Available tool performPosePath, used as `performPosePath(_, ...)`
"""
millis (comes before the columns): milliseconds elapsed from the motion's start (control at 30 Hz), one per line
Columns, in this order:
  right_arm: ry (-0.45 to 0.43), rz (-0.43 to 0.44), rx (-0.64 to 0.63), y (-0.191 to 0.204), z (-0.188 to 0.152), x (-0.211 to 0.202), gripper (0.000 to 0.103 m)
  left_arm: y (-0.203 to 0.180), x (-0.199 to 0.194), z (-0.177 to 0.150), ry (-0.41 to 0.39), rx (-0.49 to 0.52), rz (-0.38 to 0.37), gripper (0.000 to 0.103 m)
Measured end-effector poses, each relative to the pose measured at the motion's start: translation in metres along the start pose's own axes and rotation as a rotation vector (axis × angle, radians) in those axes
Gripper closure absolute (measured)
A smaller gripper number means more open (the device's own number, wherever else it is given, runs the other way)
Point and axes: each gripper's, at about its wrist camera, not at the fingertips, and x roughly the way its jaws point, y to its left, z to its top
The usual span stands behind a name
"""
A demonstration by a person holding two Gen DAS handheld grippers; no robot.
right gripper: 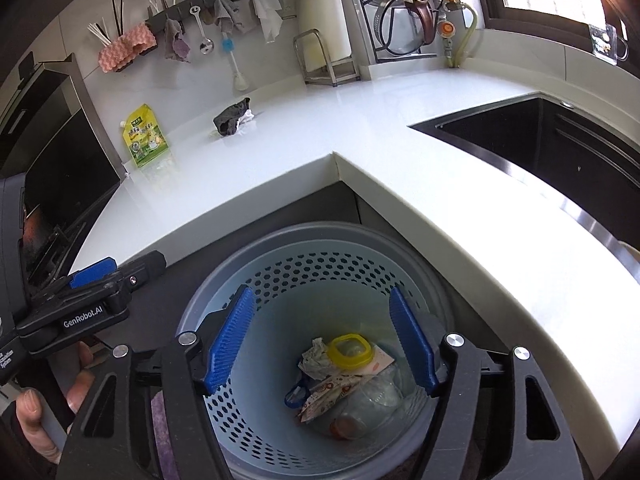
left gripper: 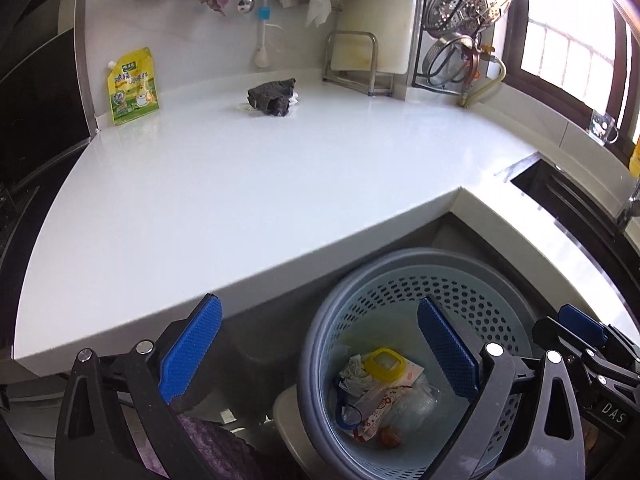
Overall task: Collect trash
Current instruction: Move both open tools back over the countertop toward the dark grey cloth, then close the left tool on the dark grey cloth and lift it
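Blue perforated bin (right gripper: 320, 280) holds trash pile (right gripper: 344, 384); left claw (left gripper: 320, 352) apart, right claw (right gripper: 320, 340) apart, both empty.

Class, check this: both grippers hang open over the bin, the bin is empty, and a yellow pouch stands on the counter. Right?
Not quite. The bin is not empty: wrappers and crumpled paper lie at its bottom, as the right wrist view shows. The rest stands.
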Motion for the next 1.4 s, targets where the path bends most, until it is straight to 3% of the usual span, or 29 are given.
performPosePath(367, -0.025, 0.043, -0.068, 0.015, 0.09, 0.041, 0.034, 0.04, 0.033, 0.107, -0.105, -0.037, 0.091, 0.006)
performPosePath(633, -0.048, 0.012, -0.111, 0.017, 0.167, 0.083, 0.033, 0.074, 0.103, 0.181, -0.063, -0.147, 0.137, 0.006)
performPosePath(833, -0.025, 0.022, -0.139, 0.022, 0.207, 0.131, 0.033, 0.084, 0.156, 0.207, -0.03, -0.151, 0.224, 0.006)
performPosePath(1100, 0.01, 0.041, -0.144, 0.024, 0.252, 0.193, 0.033, 0.08, 0.205, 0.233, 0.026, -0.148, 0.225, 0.006)
performPosePath(1400, 0.048, 0.08, -0.096, 0.011, 0.259, 0.218, 0.033, 0.075, 0.244, 0.25, 0.092, -0.139, 0.248, 0.006)
